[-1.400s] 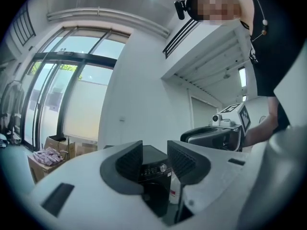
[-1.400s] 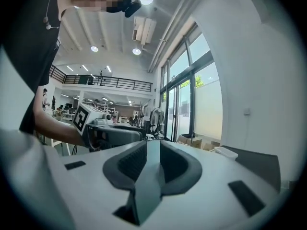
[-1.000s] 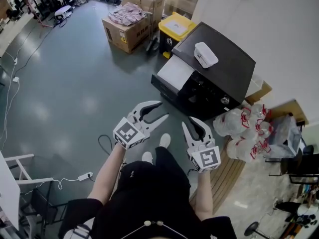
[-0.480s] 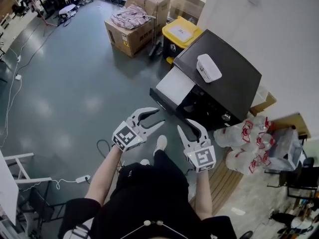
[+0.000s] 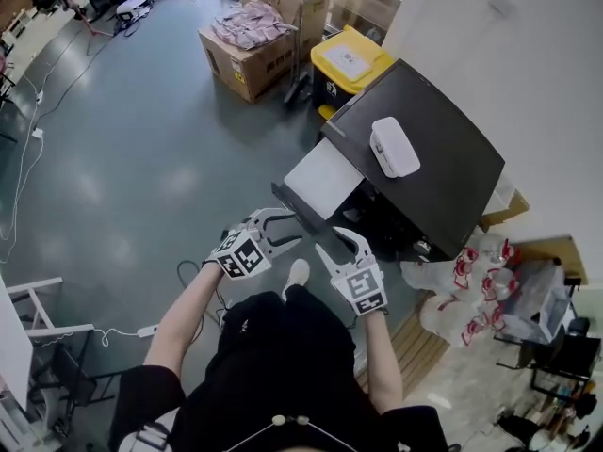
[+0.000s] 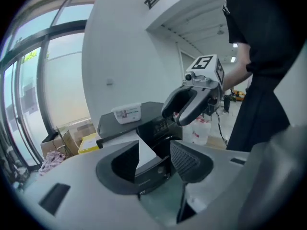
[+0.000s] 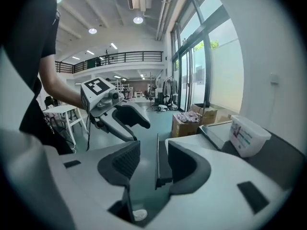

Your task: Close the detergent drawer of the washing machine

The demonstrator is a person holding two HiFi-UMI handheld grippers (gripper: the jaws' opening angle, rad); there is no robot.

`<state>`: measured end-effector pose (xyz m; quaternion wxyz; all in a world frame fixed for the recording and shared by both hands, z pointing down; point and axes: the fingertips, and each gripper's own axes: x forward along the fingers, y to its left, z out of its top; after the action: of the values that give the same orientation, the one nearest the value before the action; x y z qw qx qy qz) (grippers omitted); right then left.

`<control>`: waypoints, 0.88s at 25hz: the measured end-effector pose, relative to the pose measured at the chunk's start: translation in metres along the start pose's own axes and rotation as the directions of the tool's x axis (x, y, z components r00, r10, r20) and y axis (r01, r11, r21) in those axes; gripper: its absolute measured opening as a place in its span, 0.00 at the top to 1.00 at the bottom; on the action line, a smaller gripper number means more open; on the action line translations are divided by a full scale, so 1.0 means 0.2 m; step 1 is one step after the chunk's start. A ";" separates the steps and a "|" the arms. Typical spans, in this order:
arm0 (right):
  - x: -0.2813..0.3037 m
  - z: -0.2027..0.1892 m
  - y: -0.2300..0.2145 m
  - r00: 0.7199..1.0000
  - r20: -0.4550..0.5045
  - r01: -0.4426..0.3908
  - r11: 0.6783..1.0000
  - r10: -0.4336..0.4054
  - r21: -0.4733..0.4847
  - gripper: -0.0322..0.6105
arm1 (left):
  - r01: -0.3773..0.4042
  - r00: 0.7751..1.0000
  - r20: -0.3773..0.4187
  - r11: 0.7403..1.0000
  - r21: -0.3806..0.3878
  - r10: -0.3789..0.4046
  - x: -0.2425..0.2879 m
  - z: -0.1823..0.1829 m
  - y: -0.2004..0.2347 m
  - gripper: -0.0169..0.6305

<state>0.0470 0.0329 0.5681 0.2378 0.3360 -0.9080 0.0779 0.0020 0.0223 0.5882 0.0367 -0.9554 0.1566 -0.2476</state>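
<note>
Detergent drawer (image 5: 322, 179) stands pulled out at the left of the washing machine (image 5: 443, 158). Left gripper (image 5: 294, 229) and right gripper (image 5: 335, 245) are near its front; their jaws have just been opening and grasp nothing. Risk: an off-centre push skews and jams it.

Tub (image 5: 394, 146) is sitting on washing machine (image 5: 443, 182), drawer (image 5: 322, 179) sticking out its front, L gripper (image 5: 297, 229) & R gripper (image 5: 328, 239) hovering just before drawer.
</note>
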 end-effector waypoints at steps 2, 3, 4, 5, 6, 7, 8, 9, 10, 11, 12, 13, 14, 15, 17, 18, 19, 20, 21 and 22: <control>0.08 -0.09 -0.02 0.998 -0.055 -0.029 0.999 0.028 -0.014 0.68 | 0.040 0.996 -0.085 0.997 0.073 -0.034 0.07 -0.08 0.00 0.68; 0.13 -0.13 -0.03 0.996 -0.081 -0.044 0.999 0.042 -0.020 0.68 | 0.060 0.991 -0.122 0.992 0.107 -0.047 0.10 -0.12 0.01 0.68; 0.17 -0.17 -0.04 0.993 -0.104 -0.060 0.998 0.058 -0.021 0.68 | 0.079 0.986 -0.156 0.988 0.136 -0.057 0.14 -0.15 0.02 0.68; 0.21 -0.20 -0.04 0.989 -0.126 -0.076 0.997 0.073 -0.019 0.68 | 0.095 0.981 -0.185 0.983 0.159 -0.065 0.17 -0.17 0.03 0.68; 0.25 -0.24 -0.05 0.985 -0.146 -0.091 0.996 0.088 -0.015 0.68 | 0.110 0.975 -0.210 0.978 0.177 -0.072 0.19 -0.20 0.04 0.68; 0.28 -0.27 -0.04 0.981 -0.167 -0.105 0.994 0.101 -0.011 0.67 | 0.124 0.969 -0.233 0.973 0.195 -0.077 0.22 -0.22 0.05 0.68; 0.30 -0.31 -0.04 0.976 -0.187 -0.117 0.993 0.113 -0.008 0.68 | 0.139 0.963 -0.256 0.967 0.214 -0.082 0.24 -0.25 0.05 0.68; 0.33 -0.33 -0.03 0.971 -0.205 -0.127 0.992 0.123 -0.007 0.68 | 0.159 0.955 -0.282 0.959 0.234 -0.090 0.26 -0.27 0.05 0.68; 0.36 -0.35 -0.02 0.967 -0.221 -0.135 0.991 0.130 -0.009 0.68 | 0.185 0.945 -0.311 0.948 0.257 -0.100 0.27 -0.30 0.06 0.68; 0.39 -0.37 -0.03 0.962 -0.237 -0.141 0.990 0.134 -0.013 0.68 | 0.215 0.933 -0.342 0.935 0.283 -0.111 0.28 -0.33 0.06 0.68; 0.42 -0.38 -0.03 0.958 -0.254 -0.145 0.989 0.135 -0.020 0.69 | 0.247 0.919 -0.374 0.919 0.309 -0.122 0.29 -0.36 0.07 0.68; 0.45 -0.40 -0.04 0.952 -0.274 -0.150 0.988 0.137 -0.027 0.70 | 0.283 0.903 -0.408 0.900 0.332 -0.133 0.30 -0.40 0.08 0.68; 0.47 -0.42 -0.05 0.944 -0.297 -0.157 0.987 0.140 -0.032 0.71 | 0.324 0.884 -0.444 0.879 0.350 -0.148 0.31 -0.43 0.09 0.69; 0.49 -0.44 -0.05 0.936 -0.321 -0.167 0.985 0.146 -0.036 0.73 | 0.369 0.861 -0.481 0.855 0.365 -0.166 0.32 -0.47 0.08 0.69; 0.51 -0.47 -0.04 0.919 -0.359 -0.189 0.981 0.162 -0.042 0.76 | 0.448 0.820 -0.537 0.807 0.386 -0.198 0.34 -0.52 0.07 0.73; 0.52 -0.47 -0.04 0.912 -0.372 -0.200 0.979 0.171 -0.042 0.78 | 0.468 0.809 -0.550 0.792 0.392 -0.206 0.35 -0.53 0.07 0.75; 0.53 -0.48 -0.03 0.906 -0.383 -0.210 0.977 0.180 -0.039 0.79 | 0.479 0.803 -0.556 0.786 0.391 -0.213 0.37 -0.53 0.08 0.76; 0.54 -0.48 -0.03 0.900 -0.392 -0.221 0.975 0.189 -0.036 0.79 | 0.488 0.798 -0.561 0.784 0.384 -0.221 0.38 -0.53 0.09 0.76; 0.55 -0.48 -0.02 0.894 -0.401 -0.231 0.972 0.199 -0.034 0.79 | 0.497 0.790 -0.569 0.780 0.380 -0.227 0.39 -0.53 0.10 0.78; 0.56 -0.49 -0.01 0.889 -0.409 -0.239 0.970 0.206 -0.032 0.80 | 0.509 0.781 -0.581 0.771 0.382 -0.228 0.40 -0.54 0.11 0.78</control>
<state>0.0119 -0.0033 0.7069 0.4224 0.1965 -0.8745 0.1349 0.0105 -0.0223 0.7161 0.1998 -0.8214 -0.1101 -0.5227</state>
